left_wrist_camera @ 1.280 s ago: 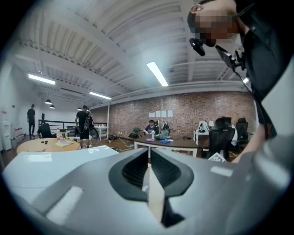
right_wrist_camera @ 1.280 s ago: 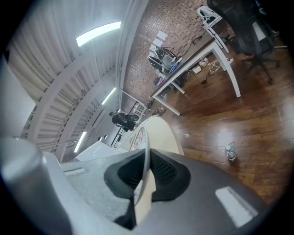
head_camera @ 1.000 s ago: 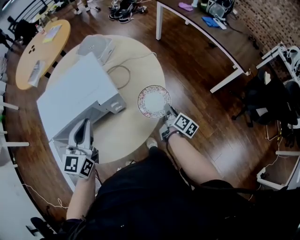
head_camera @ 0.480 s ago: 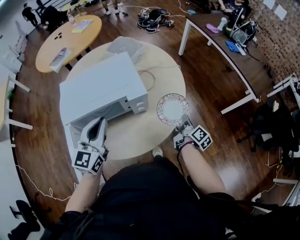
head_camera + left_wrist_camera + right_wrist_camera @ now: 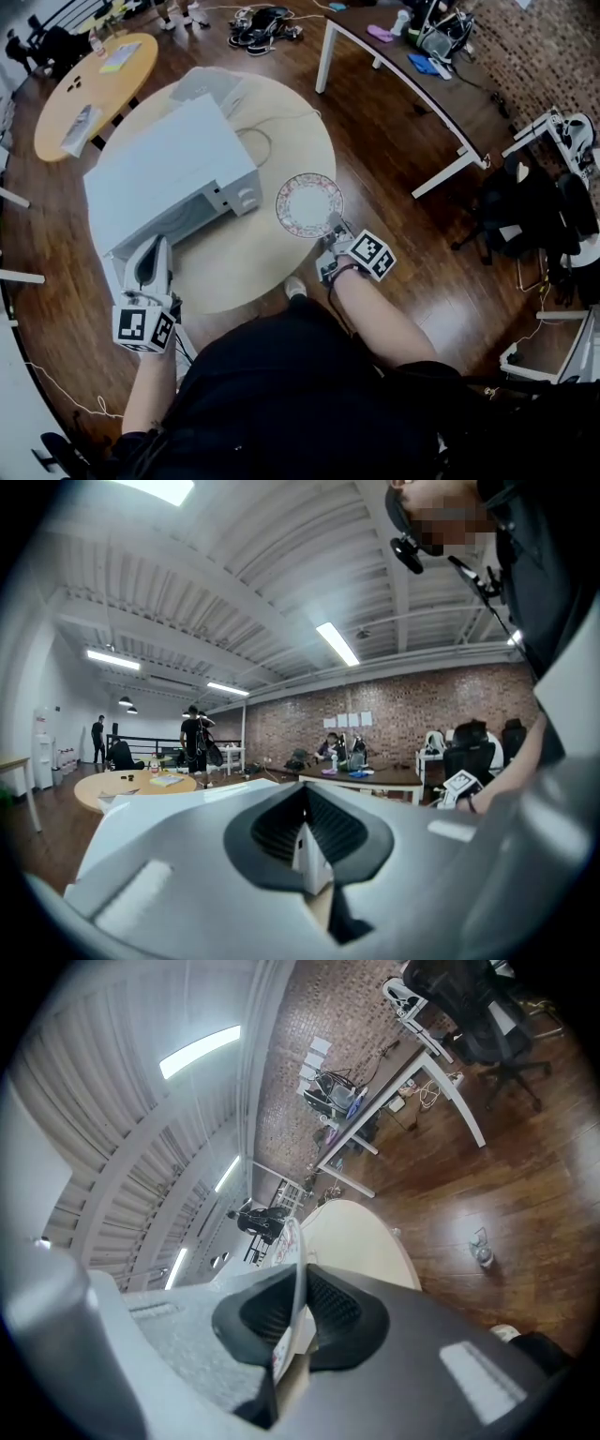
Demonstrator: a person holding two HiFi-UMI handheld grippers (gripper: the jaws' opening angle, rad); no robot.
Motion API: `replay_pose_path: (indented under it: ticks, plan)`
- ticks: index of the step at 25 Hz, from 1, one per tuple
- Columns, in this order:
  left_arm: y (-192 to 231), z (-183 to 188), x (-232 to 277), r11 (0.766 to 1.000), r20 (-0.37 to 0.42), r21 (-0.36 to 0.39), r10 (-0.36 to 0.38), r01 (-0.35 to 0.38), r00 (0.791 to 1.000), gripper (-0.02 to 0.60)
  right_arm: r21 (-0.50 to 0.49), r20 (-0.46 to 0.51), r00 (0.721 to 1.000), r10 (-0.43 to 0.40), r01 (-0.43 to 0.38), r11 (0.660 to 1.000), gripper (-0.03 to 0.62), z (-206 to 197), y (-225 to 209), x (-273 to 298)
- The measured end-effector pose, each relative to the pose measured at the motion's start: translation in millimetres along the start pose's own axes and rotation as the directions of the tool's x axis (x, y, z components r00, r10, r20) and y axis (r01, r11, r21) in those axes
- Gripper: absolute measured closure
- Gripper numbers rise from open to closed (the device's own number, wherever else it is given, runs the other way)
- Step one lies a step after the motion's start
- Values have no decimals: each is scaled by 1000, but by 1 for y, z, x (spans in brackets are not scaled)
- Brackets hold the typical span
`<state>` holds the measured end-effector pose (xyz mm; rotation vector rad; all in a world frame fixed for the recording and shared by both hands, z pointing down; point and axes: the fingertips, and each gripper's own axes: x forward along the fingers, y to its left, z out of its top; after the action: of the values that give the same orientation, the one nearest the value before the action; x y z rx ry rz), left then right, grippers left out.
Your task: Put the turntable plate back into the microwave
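A white microwave (image 5: 159, 169) stands on a round beige table (image 5: 244, 272), its dark cavity facing me. The turntable plate (image 5: 305, 202), clear with a patterned rim, hangs over the table's right side. My right gripper (image 5: 333, 225) is shut on its near rim. In the right gripper view the plate (image 5: 292, 1241) runs edge-on between the jaws of that gripper (image 5: 298, 1312). My left gripper (image 5: 150, 253) sits at the microwave's front left corner. In the left gripper view its jaws (image 5: 305, 832) are closed on a thin white edge, apparently the microwave door (image 5: 307, 860).
A cable (image 5: 253, 141) loops on the table behind the microwave. An orange round table (image 5: 84, 89) stands at far left, a long brown desk (image 5: 412, 66) at upper right, office chairs (image 5: 534, 206) at right. A bottle (image 5: 480, 1249) lies on the wooden floor.
My left gripper has shifted along the microwave's front towards its left corner. The right gripper keeps its grip on the plate and has risen a little.
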<state>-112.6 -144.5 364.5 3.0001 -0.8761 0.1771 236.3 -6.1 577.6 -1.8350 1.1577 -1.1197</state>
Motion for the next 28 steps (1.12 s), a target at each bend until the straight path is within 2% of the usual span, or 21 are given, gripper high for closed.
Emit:
replay_pose_path:
  ticks: [5,14,18,28]
  plan:
    - [0,-3,-2,1000,9,-25,1,-1,1000,578,13,4,1000,-15,15,1000,576,-2,-2,-14]
    - [7,-12,-21,997,14,-51,65,-64,998,578,-11,-54,998,-15,14,1000,576,-16,0,-15]
    - [7,-12,-23,997,21,-43,68,-67,997,578,-21,-51,998,-23,22,1000,576,-12,1,-18]
    - [20,-10,-40,994,36,-47,100,-99,994,578,-5,-81,996,-24,24,1000,576,-29,10,-10]
